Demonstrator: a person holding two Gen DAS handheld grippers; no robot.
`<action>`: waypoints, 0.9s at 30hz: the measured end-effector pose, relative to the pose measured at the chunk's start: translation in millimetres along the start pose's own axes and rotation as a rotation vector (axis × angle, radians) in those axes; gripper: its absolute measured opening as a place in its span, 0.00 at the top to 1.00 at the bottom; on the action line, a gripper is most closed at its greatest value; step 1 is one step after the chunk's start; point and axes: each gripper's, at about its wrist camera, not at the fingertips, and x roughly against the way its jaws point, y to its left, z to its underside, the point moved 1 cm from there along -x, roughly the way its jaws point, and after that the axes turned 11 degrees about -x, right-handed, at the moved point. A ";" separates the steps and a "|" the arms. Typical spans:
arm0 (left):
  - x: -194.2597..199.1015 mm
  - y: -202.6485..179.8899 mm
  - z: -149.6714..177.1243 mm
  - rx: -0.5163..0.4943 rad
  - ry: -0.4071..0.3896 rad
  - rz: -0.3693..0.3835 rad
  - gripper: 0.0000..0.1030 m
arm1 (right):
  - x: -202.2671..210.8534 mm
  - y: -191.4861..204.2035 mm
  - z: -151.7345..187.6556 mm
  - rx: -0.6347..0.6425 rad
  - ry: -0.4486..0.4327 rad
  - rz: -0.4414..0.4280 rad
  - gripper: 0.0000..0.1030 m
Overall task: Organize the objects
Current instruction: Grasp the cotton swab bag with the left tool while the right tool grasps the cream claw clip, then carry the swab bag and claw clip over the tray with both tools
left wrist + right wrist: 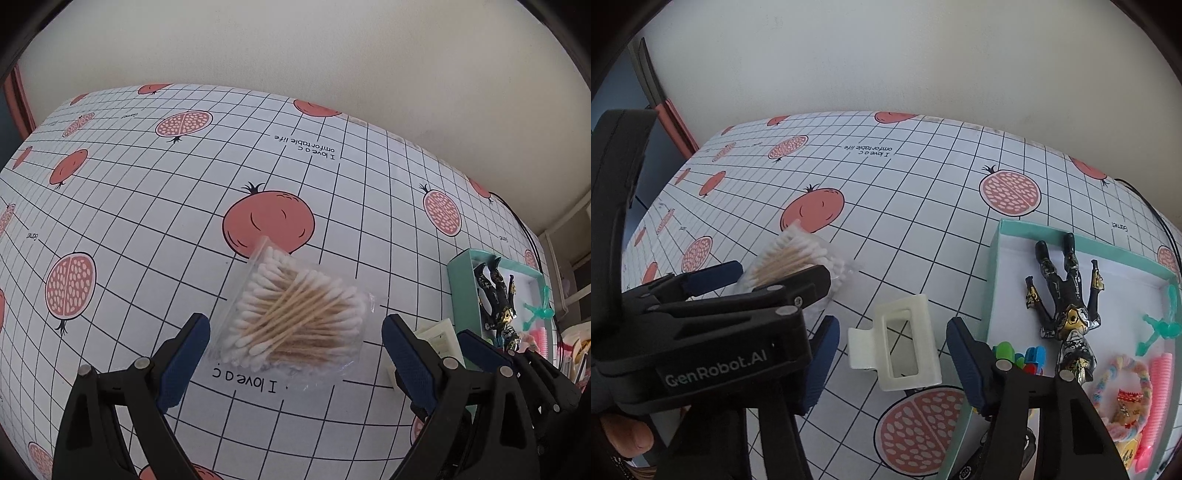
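Observation:
A clear bag of cotton swabs (295,317) lies on the pomegranate-print tablecloth (147,206). My left gripper (295,358) is open and straddles the bag's near end, a finger on each side. In the right wrist view the same swab bag (792,258) shows behind the left gripper (775,280). A cream hair claw clip (905,347) lies flat on the cloth between the spread fingers of my open right gripper (890,365). To its right stands a teal box (1015,229) with a black and gold figurine (1067,302) inside.
The teal box (458,273) also holds a teal propeller toy (1160,325), a pink comb (1156,398), a pastel rope ring (1123,391) and small coloured blocks (1027,356). A black cable (1145,199) runs along the table's far right edge. A wall rises behind.

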 end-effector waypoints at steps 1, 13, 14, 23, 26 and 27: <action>-1.2 0.2 0.1 -0.002 0.001 -0.003 0.08 | -0.8 -0.8 0.1 -0.003 0.002 0.000 0.42; -2.2 -2.6 3.4 -0.024 -0.012 -0.031 0.30 | -5.2 -3.4 1.2 -0.014 0.017 0.003 0.50; -2.1 -2.5 3.3 -0.022 -0.013 -0.032 0.30 | -5.1 -3.6 1.3 -0.015 0.017 0.003 0.50; -4.6 -4.5 4.9 -0.030 -0.017 -0.052 0.30 | -4.2 -4.2 2.2 -0.019 0.015 -0.001 0.50; -5.0 -6.2 5.7 -0.038 -0.018 -0.066 0.30 | -4.5 -4.0 2.2 -0.020 0.015 -0.001 0.50; -4.9 -6.2 5.7 -0.038 -0.017 -0.067 0.30 | -4.3 -3.9 2.3 -0.020 0.015 -0.001 0.50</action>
